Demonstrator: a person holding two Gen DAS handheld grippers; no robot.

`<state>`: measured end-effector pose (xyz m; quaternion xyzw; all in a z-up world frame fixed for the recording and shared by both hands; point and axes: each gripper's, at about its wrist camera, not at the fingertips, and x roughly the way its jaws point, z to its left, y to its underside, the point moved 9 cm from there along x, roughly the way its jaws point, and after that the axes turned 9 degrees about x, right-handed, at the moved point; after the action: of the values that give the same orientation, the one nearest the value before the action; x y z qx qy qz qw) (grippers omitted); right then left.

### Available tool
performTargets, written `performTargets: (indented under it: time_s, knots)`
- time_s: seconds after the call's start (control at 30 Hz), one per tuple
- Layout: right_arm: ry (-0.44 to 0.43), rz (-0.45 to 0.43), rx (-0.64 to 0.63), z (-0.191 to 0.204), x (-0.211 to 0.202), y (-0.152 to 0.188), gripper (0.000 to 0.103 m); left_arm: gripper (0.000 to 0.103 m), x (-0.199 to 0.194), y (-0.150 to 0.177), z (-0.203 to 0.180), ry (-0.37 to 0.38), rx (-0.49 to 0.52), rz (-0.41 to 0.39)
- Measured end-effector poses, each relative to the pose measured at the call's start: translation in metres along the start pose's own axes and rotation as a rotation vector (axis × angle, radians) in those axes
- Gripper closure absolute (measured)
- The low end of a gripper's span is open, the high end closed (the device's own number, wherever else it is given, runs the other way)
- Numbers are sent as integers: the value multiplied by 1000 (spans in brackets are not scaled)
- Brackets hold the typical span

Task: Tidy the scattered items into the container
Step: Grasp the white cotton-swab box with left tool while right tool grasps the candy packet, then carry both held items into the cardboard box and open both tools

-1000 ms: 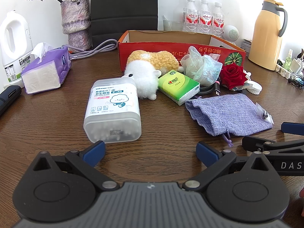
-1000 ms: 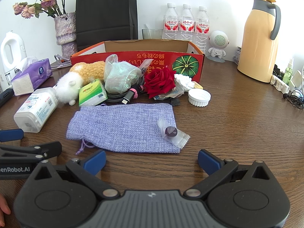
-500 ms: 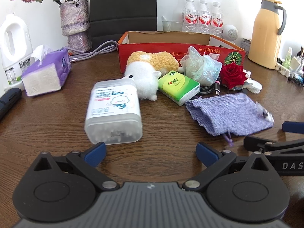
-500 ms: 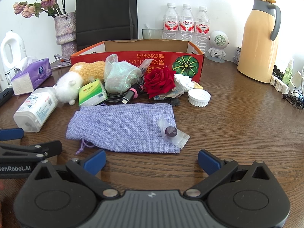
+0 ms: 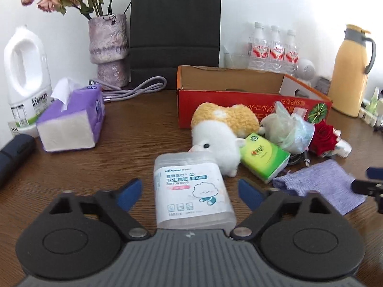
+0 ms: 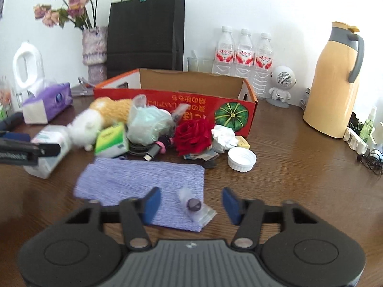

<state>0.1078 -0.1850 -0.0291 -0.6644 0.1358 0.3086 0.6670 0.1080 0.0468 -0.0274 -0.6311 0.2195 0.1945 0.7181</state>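
Note:
A clear cotton bud box (image 5: 191, 191) lies between the fingers of my left gripper (image 5: 190, 191). Its jaws are closing, with small gaps still on both sides of the box. My right gripper (image 6: 191, 203) straddles a small clear packet (image 6: 195, 206) with a dark sweet, which lies on the purple pouch (image 6: 134, 181). Those jaws are closing too, and the pads are clear of the packet. Behind stands the open red cardboard box (image 6: 167, 100), with a plush toy (image 5: 220, 129), green tissue pack (image 5: 263, 155), plastic bag (image 6: 148, 124), red rose (image 6: 194, 134) and white cap (image 6: 241, 159) in front.
A purple tissue box (image 5: 69, 124), white detergent bottle (image 5: 26, 76), vase (image 5: 107, 47) and black paper bag (image 5: 174, 31) stand at the back left. Water bottles (image 6: 244, 52), a small white speaker (image 6: 283, 83) and a yellow thermos (image 6: 335, 81) stand at the back right.
Both grippers have moved forward and their jaws have narrowed. The left now straddles the cotton bud box, and the right now straddles the packet on the pouch.

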Motion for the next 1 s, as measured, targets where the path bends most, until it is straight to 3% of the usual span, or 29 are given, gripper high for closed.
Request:
performTargets:
  time_s: [0.17,0.2,0.23,0.27,0.47,0.67,0.8,1.0]
  knots:
    - [-25,47,-14,-3,14,7,67,36,0,4,4,18,-13,12]
    - [-32,48,-12,-2,14,8,72,36,-2,4,5,12,-18,14]
    - [-42,48,-5,-2,12,9,84,36,-4,5,6,1,-21,16]
    - [-44,43,1,-2,10,9,86,36,-7,6,6,-12,-22,15]
    - [-32,-34,6,-1,-21,1,87,36,-52,3,1,-90,-28,-55]
    - [-45,-121,58,-4,-62,-11,87,36,-94,-24,-32,-38,-24,-166]
    - [-50,-199,87,-10,-72,-54,87,36,-88,-70,-43,-30,-13,-253]
    - [-69,-337,97,-19,-45,-176,87,36,-40,-183,-33,-87,11,-379]
